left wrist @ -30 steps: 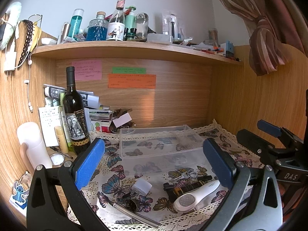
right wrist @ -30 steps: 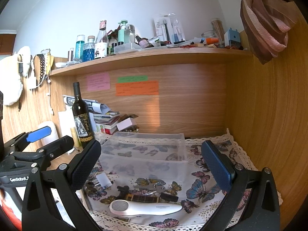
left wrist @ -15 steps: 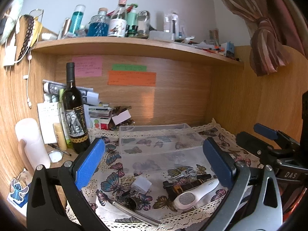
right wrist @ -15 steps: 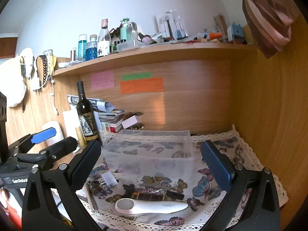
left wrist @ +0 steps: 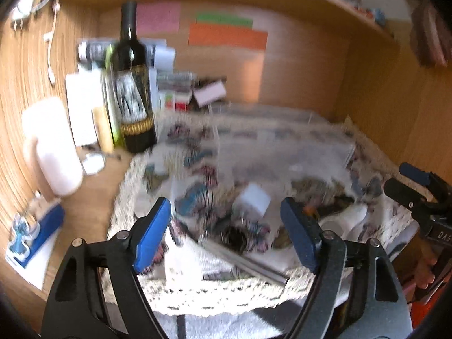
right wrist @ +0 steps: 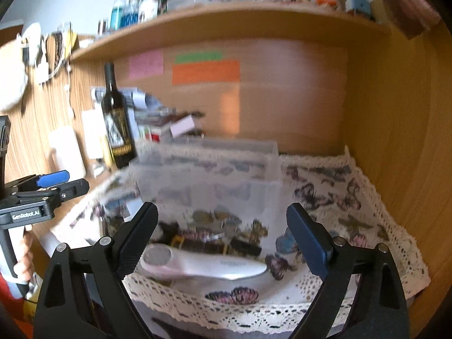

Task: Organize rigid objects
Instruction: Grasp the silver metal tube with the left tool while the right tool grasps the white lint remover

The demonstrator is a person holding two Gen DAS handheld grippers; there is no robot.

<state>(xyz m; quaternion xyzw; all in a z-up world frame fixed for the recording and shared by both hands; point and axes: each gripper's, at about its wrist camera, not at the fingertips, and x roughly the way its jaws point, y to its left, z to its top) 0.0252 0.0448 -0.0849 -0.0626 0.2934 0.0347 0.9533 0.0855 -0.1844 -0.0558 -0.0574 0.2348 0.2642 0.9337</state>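
A clear plastic box (left wrist: 282, 141) (right wrist: 214, 169) stands on the butterfly cloth (right wrist: 333, 197). In front of it lie a white handheld device (right wrist: 203, 262) (left wrist: 344, 220), a dark strap-like item (right wrist: 214, 240), a white charger cube (left wrist: 252, 199) and a metal rod (left wrist: 243, 260). My left gripper (left wrist: 226, 234) is open and empty, low over the charger and rod. My right gripper (right wrist: 223, 243) is open and empty, just above the white device. Both views are blurred.
A dark wine bottle (left wrist: 132, 84) (right wrist: 115, 124) stands at the back left beside papers and boxes. A white cylinder (left wrist: 50, 144) sits at the left. The shelf (right wrist: 226, 19) overhead holds several bottles. Wooden walls close in the right side.
Both grippers have dropped and moved forward toward the loose items at the cloth's front edge. The left view tilted down, losing the shelf top. Jaws stay open.
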